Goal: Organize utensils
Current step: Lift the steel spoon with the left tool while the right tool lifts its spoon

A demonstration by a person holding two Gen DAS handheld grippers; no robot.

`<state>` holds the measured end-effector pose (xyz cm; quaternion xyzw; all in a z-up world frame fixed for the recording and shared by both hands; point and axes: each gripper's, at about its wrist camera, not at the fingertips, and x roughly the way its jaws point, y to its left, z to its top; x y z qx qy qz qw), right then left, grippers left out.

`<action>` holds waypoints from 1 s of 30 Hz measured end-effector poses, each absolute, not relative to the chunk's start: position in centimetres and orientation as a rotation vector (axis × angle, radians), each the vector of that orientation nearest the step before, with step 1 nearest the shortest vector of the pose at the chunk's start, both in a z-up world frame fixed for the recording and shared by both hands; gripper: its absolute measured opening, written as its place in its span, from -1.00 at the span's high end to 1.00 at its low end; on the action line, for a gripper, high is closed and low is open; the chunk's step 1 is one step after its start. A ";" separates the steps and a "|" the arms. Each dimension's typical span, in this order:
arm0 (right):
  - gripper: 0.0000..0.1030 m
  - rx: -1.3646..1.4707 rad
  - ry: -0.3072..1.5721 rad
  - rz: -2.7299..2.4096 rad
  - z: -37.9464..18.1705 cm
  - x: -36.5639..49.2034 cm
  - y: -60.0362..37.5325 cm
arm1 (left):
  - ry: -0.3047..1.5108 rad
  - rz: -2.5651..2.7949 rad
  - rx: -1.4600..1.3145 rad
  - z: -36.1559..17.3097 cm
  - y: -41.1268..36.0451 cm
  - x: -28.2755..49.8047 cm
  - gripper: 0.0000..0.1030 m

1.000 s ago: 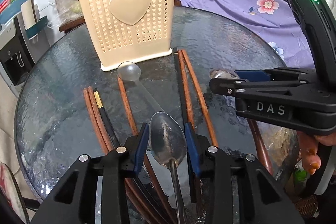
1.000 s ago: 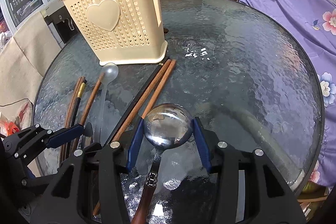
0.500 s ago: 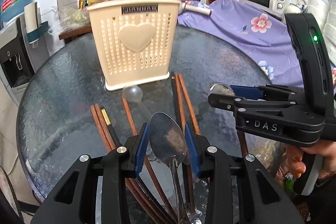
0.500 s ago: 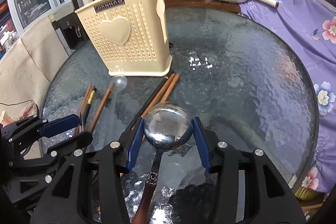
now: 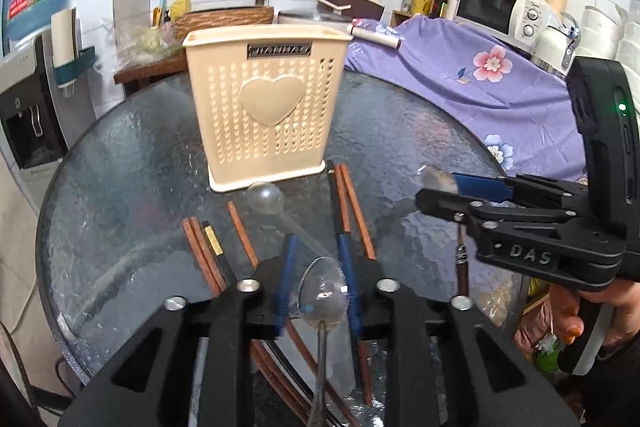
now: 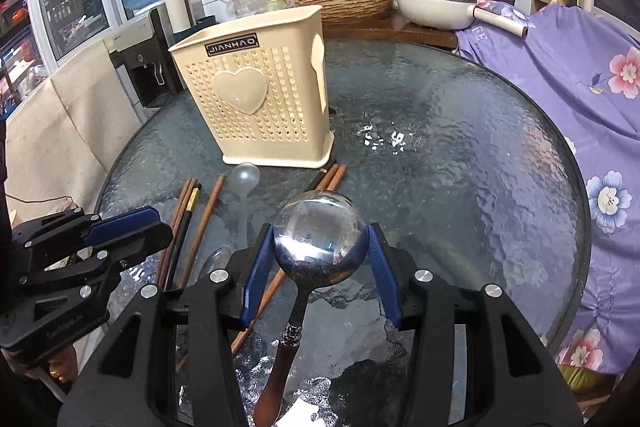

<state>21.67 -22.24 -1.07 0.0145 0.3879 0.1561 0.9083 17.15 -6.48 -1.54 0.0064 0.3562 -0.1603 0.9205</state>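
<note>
My left gripper (image 5: pixel 318 265) is closing on the bowl of a metal spoon (image 5: pixel 323 289), held above the round glass table (image 5: pixel 400 131). My right gripper (image 6: pixel 320 253) is shut on a round steel spoon (image 6: pixel 320 241) with a wooden handle, also lifted; in the left wrist view this right gripper (image 5: pixel 440 187) hangs to the right. The left gripper (image 6: pixel 160 225) sits at the right wrist view's lower left. The cream perforated utensil holder (image 5: pixel 268 115) (image 6: pixel 256 107) stands upright ahead of both. Wooden chopsticks (image 5: pixel 352 203) (image 6: pixel 188 207) and a clear plastic spoon (image 5: pixel 264 197) (image 6: pixel 245 177) lie before it.
A purple floral cloth (image 5: pixel 480 87) (image 6: pixel 580 67) covers something past the table's right edge. A water dispenser (image 5: pixel 24 115) stands to the left. A counter behind carries a pan (image 6: pixel 436 7), a basket and a microwave (image 5: pixel 500 11).
Both grippers have risen with their spoons and tilted up, so the holder and table sit lower in view. The metal spoon's bowl has shifted a little between the left pads.
</note>
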 end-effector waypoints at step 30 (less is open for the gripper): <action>0.07 0.042 0.848 0.310 -2.7 22.4 -22.2 | 0.871 -0.352 0.110 -7.3 -8.5 18.9 0.30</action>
